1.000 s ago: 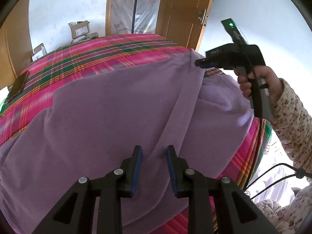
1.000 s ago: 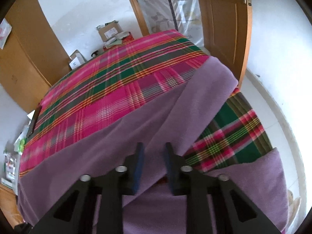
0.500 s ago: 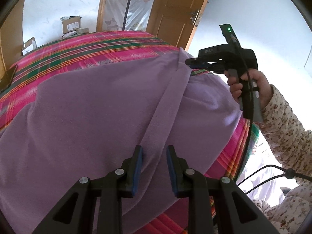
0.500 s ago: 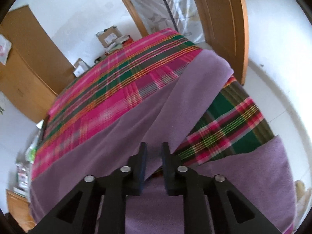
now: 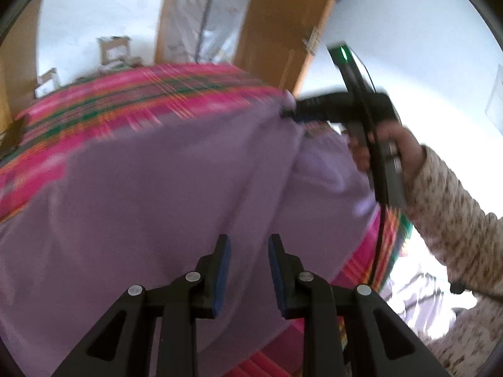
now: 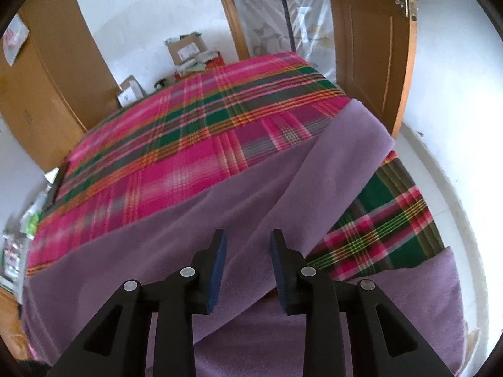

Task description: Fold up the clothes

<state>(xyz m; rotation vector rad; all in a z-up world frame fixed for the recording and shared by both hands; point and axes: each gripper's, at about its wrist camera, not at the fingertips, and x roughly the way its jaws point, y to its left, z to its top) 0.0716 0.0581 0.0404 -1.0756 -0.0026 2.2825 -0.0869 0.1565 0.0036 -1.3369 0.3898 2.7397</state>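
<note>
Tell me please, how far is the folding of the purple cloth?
Done: one strip of the purple cloth is folded over, lying on the plaid bedcover. In hand: the right hand-held gripper has just been opening, and the cloth looks released. The left hand-held gripper is open. Left: further folds.

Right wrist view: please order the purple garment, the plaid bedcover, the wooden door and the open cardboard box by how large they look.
1. Purple garment and plaid bedcover: similar, and the garment lies nearer, so unranked.
2. Wooden door.
3. Cardboard box, smallest and farthest.
</note>
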